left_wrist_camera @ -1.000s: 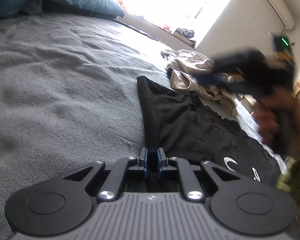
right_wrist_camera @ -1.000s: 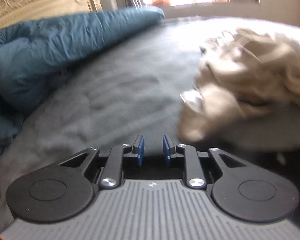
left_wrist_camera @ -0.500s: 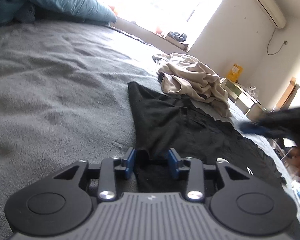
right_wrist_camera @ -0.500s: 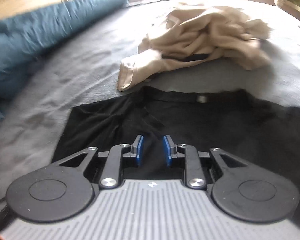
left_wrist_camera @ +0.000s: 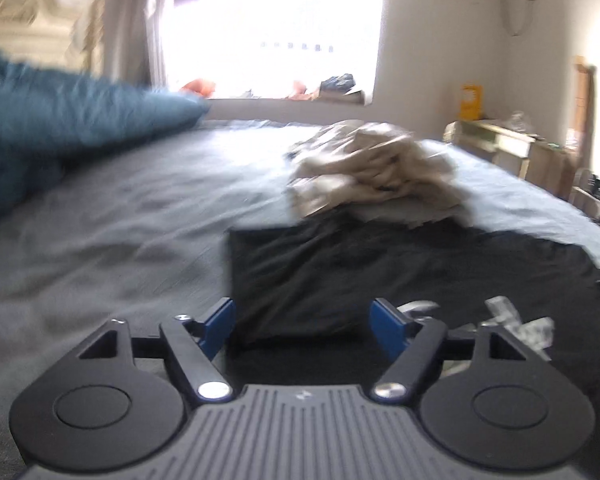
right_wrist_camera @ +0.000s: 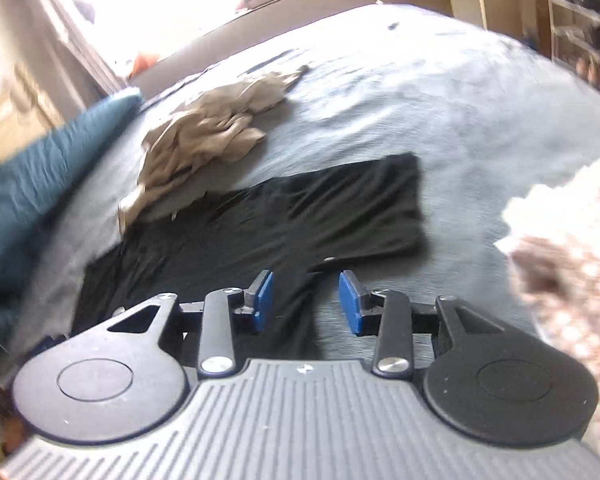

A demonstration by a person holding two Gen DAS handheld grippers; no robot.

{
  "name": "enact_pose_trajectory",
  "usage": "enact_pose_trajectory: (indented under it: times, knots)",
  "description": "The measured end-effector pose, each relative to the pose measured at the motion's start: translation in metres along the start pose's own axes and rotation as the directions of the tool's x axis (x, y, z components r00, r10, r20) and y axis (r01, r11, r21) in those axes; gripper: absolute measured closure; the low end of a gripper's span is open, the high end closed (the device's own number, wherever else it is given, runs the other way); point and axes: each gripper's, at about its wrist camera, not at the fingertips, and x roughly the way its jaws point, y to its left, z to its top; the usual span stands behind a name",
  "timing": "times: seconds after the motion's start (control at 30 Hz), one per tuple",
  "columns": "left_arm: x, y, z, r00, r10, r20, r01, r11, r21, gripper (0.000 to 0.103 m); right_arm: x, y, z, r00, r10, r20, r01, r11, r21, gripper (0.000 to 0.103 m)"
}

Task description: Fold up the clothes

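Bedding fills both views: a grey blanket (left_wrist_camera: 132, 216) covers the whole bed, with a teal duvet (left_wrist_camera: 60, 128) bunched along its far left side. Behind it a bright window (left_wrist_camera: 272, 28) stands above a cluttered sill, white walls run to the right, and a pale wooden side table (left_wrist_camera: 496, 140) sits beside the bed. A carved cream headboard (left_wrist_camera: 16, 20) shows at the upper left.

One black garment (right_wrist_camera: 300, 216) lies flat on the blanket, partly folded, with a white print visible near its lower right in the left wrist view. One crumpled beige garment (left_wrist_camera: 372, 168) is heaped just beyond it, its edge overlapping the black cloth.

The left gripper (left_wrist_camera: 302, 322) points down at a shallow slant over the near edge of the black garment. Its jaws are opening, already spread wide, the blue pads clear of the cloth. The right gripper (right_wrist_camera: 306, 300) tilts more steeply, rolled so the bed looks slanted, above a lower corner of the same garment. Its jaws are opening too, moderately apart, pinching nothing. Both views are blurred.
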Motion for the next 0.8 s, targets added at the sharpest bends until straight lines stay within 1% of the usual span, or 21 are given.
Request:
enact_pose_trajectory:
  times: [0.03,0.1,0.17,0.2,0.23,0.27,0.3,0.33,0.37,0.43,0.5,0.53,0.57,0.6,0.63,0.67,0.7,0.73,0.77,0.8]
  knots:
    - [-0.004,-0.02,0.007,0.999,-0.031,0.012,0.031,0.999,0.026,0.021,-0.002,-0.009,0.003,1.0,0.006,0.007,-0.006,1.0,0.01,0.063]
    - [-0.008,-0.065,0.022,0.995,-0.097,0.021,0.095,0.991,0.098,0.019,-0.003,-0.023,0.009,1.0,0.021,0.021,-0.021,1.0,0.019,0.06]
    - [-0.009,-0.118,0.033,0.986,-0.165,0.03,0.157,0.97,0.188,0.014,0.002,-0.03,0.019,0.999,0.037,0.019,-0.037,0.999,0.018,0.057]
    - [-0.01,-0.147,0.037,0.979,-0.202,0.037,0.188,0.953,0.238,0.013,0.007,-0.032,0.025,0.999,0.046,0.016,-0.046,0.999,0.018,0.057]
    - [-0.01,-0.174,0.038,0.97,-0.241,0.046,0.218,0.934,0.284,0.011,0.012,-0.033,0.032,0.999,0.048,0.013,-0.048,0.999,0.01,0.055]
    - [-0.009,-0.201,0.039,0.959,-0.279,0.053,0.248,0.911,0.328,0.01,0.018,-0.032,0.04,0.999,0.041,0.01,-0.041,0.999,-0.005,0.051]
    - [-0.007,-0.227,0.038,0.947,-0.316,0.054,0.275,0.887,0.371,0.009,0.026,-0.03,0.049,1.0,0.027,0.003,-0.027,0.999,-0.033,0.048]
    - [-0.003,-0.253,0.035,0.938,-0.343,0.046,0.295,0.862,0.413,0.009,0.03,-0.032,0.057,1.0,0.005,0.002,-0.005,0.999,-0.052,0.043]
    - [0.002,-0.278,0.031,0.93,-0.367,0.034,0.313,0.835,0.454,0.009,0.035,-0.034,0.065,1.0,-0.016,0.002,0.017,0.997,-0.071,0.041]
    - [0.014,-0.324,0.022,0.916,-0.402,0.005,0.338,0.778,0.529,0.01,0.051,-0.036,0.081,0.999,-0.032,-0.034,0.029,0.996,-0.087,0.04]
    - [0.03,-0.359,0.011,0.904,-0.427,-0.017,0.352,0.723,0.594,0.014,0.07,-0.04,0.095,0.996,-0.046,-0.07,0.039,0.995,-0.094,0.037]
    - [0.037,-0.375,0.005,0.899,-0.437,-0.024,0.355,0.697,0.623,0.019,0.079,-0.042,0.099,0.995,-0.055,-0.083,0.047,0.994,-0.1,0.037]
    - [0.045,-0.388,0.0,0.896,-0.444,-0.032,0.357,0.674,0.647,0.021,0.088,-0.044,0.104,0.993,-0.065,-0.095,0.054,0.993,-0.107,0.037]
    - [0.054,-0.399,-0.004,0.893,-0.448,-0.04,0.359,0.657,0.663,0.022,0.097,-0.046,0.108,0.991,-0.084,-0.099,0.073,0.991,-0.116,0.037]
    - [0.063,-0.408,-0.007,0.891,-0.452,-0.05,0.366,0.647,0.669,0.026,0.104,-0.049,0.112,0.99,-0.097,-0.105,0.083,0.989,-0.125,0.037]
    - [0.073,-0.414,-0.009,0.889,-0.453,-0.063,0.375,0.644,0.666,0.032,0.114,-0.054,0.116,0.988,-0.105,-0.114,0.091,0.989,-0.12,0.037]
    - [0.083,-0.42,-0.01,0.889,-0.452,-0.077,0.385,0.644,0.661,0.036,0.12,-0.059,0.119,0.986,-0.112,-0.125,0.099,0.989,-0.106,0.037]
    - [0.091,-0.424,-0.011,0.886,-0.454,-0.091,0.398,0.646,0.651,0.042,0.129,-0.065,0.123,0.983,-0.115,-0.141,0.103,0.991,-0.089,0.037]
    - [0.099,-0.427,-0.012,0.883,-0.458,-0.105,0.412,0.648,0.64,0.046,0.136,-0.071,0.126,0.981,-0.114,-0.158,0.104,0.992,-0.072,0.037]
    - [0.106,-0.43,-0.013,0.879,-0.463,-0.117,0.426,0.65,0.629,0.047,0.143,-0.077,0.129,0.979,-0.114,-0.167,0.106,0.993,-0.051,0.037]
